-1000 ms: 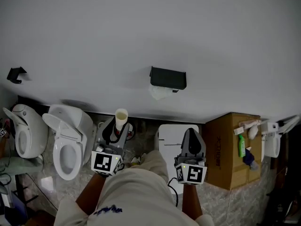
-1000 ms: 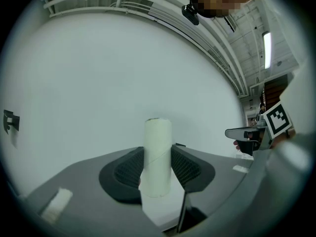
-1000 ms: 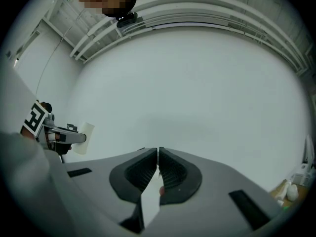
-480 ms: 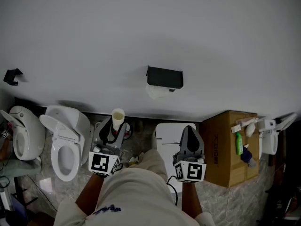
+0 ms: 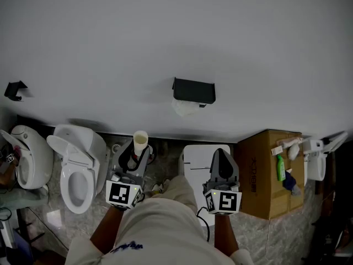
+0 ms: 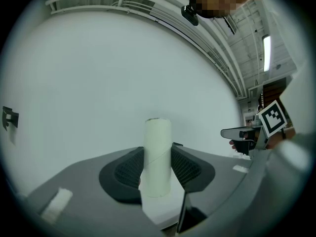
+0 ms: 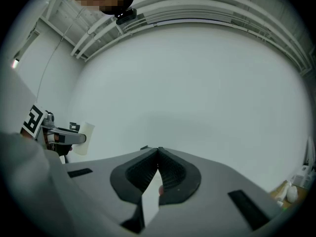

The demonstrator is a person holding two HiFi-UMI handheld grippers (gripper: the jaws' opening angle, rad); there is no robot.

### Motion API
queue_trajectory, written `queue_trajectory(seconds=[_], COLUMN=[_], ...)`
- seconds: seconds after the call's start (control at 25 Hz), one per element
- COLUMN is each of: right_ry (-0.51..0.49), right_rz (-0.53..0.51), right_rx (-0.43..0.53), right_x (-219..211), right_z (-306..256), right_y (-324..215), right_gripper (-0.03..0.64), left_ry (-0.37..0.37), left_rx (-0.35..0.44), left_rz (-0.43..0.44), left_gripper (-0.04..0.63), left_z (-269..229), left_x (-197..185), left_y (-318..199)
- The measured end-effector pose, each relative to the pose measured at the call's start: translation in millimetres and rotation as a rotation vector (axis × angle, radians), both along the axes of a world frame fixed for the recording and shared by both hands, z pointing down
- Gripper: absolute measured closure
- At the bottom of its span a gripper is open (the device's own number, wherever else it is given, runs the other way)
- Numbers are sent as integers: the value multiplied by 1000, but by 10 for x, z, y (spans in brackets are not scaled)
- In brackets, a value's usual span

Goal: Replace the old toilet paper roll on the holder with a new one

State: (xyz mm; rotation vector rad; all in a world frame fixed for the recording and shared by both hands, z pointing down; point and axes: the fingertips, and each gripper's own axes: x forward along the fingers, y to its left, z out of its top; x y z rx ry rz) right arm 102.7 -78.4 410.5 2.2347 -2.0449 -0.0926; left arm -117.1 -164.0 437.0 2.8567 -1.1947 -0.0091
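Note:
On the white wall hangs a black paper holder [image 5: 193, 91] with crumpled white tissue [image 5: 185, 107] below it. My left gripper [image 5: 138, 151] is shut on a bare cream cardboard tube [image 5: 140, 141], which stands upright between the jaws [image 6: 157, 157]. It is held well below and left of the holder. My right gripper [image 5: 222, 160] is to the right at the same height, shut, with nothing between its pads [image 7: 158, 155]. The right gripper view shows the left gripper [image 7: 61, 137] and the tube [image 7: 85, 138] at its left edge.
Two white toilets [image 5: 77, 164] [image 5: 25, 159] stand at the lower left by the wall. A white flat unit [image 5: 197, 158] lies below the holder, and beside it a cardboard box [image 5: 270, 175] carries a green bottle [image 5: 283, 170]. A small black bracket [image 5: 14, 88] sits far left on the wall.
The head view has shifted slightly. Both grippers keep their places, and the tube stays in the left one.

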Motion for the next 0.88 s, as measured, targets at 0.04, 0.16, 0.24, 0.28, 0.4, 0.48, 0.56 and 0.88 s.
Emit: queue_trajectory(seconds=[0.04, 0.16, 0.24, 0.28, 0.4, 0.48, 0.56, 0.88], right_ry=[-1, 4, 6, 6, 3, -2, -6, 30], right_rz=[0, -3, -5, -6, -7, -5, -5, -31], right_rx=[-1, -2, -1, -1, -1, -1, 1, -25], right_x=[-4, -13, -27, -40, -69, -65, -58, -138], right_z=[-5, -12, -24, -38, -58, -34, -21, -17], right_y=[-1, 1, 4, 1, 1, 12, 14, 5], right_gripper=[614, 614, 614, 614, 614, 614, 614, 614], left_ry=[1, 4, 6, 7, 10, 12, 12, 12], left_rx=[0, 0, 1, 1, 1, 0, -2, -2], left_rz=[-1, -3, -3, -3, -1, 2, 3, -1], left_gripper=[419, 419, 419, 419, 419, 419, 419, 419], left_z=[-2, -10, -12, -13, -9, -2, 9, 26], left_x=[-6, -26, -39, -47, -63, -63, -59, -111], left_y=[0, 5, 13, 14, 19, 28, 38, 45])
